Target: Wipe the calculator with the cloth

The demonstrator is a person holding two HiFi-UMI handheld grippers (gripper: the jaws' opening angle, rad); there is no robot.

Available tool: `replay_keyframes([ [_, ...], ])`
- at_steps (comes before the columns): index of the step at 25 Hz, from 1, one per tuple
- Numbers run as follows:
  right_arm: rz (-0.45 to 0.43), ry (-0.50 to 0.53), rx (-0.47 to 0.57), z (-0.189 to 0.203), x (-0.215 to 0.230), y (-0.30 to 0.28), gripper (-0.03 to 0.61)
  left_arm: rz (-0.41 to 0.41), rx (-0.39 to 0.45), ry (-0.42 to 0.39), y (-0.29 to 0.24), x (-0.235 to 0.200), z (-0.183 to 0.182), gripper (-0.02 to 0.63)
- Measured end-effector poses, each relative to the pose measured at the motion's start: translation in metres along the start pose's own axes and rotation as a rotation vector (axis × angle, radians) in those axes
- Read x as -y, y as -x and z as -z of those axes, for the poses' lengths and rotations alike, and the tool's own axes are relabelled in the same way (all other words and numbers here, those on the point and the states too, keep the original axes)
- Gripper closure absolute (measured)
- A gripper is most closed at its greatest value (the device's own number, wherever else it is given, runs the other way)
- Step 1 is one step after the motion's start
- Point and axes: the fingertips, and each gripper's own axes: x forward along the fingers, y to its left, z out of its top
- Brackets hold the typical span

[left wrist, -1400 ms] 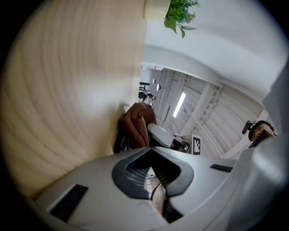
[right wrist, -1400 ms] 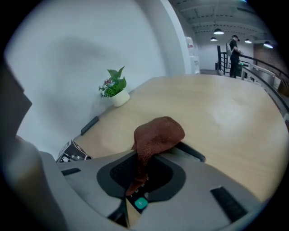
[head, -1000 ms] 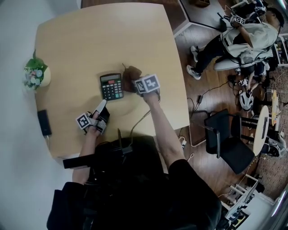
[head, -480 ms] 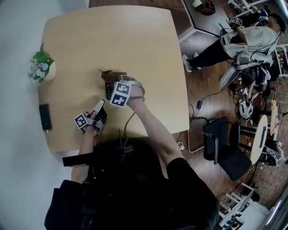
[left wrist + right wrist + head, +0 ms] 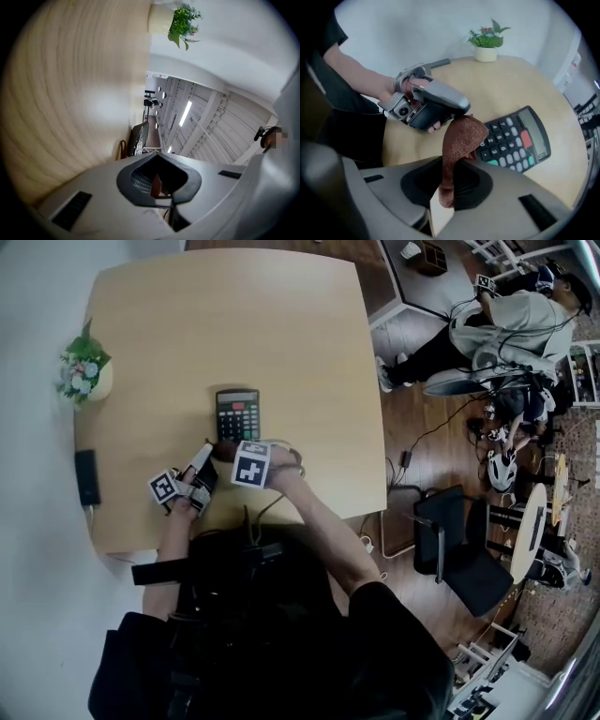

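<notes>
Brown cloth (image 5: 461, 140), black calculator (image 5: 237, 415), pale wood table (image 5: 234, 324)

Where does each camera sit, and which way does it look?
Head view: on the head, steeply down at table; both arms show.
Left gripper view: on left gripper, along the table toward plant; shut jaws show.
Right gripper view: on right gripper, down at calculator; jaws holding cloth, left hand show.
Shared: the plant, in all three.
</notes>
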Motion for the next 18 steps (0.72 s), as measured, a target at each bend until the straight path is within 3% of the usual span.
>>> replay_keyframes([
  [2, 0.061, -0.079, 0.048, 0.0, 0.026, 0.024, 0.526, -0.004, 0.0, 0.004, 0.0, 0.0, 0.0, 0.612],
  [5, 0.297, -0.155, 0.128, -0.013, 0.093, 0.07, 0.526, -0.001, 0.002, 0.006, 0.0, 0.0, -0.001, 0.612],
  [7, 0.471, -0.126, 0.127, -0.023, 0.132, 0.089, 0.526, 0.001, 0.002, 0.006, 0.001, 0.0, -0.001, 0.612],
  [9, 0.541, -0.054, 0.086, -0.032, 0.148, 0.083, 0.526, 0.001, 0.002, 0.001, 0.001, -0.001, -0.002, 0.612],
  [14, 0.398, 0.137, -0.066, -0.033, 0.098, 0.016, 0.526, 0.001, -0.001, -0.003, -0.001, -0.002, 0.0, 0.612],
  [18, 0.254, 0.15, -0.089, -0.024, 0.037, -0.017, 0.526, -0.006, 0.0, -0.001, 0.002, -0.005, -0.004, 0.612],
])
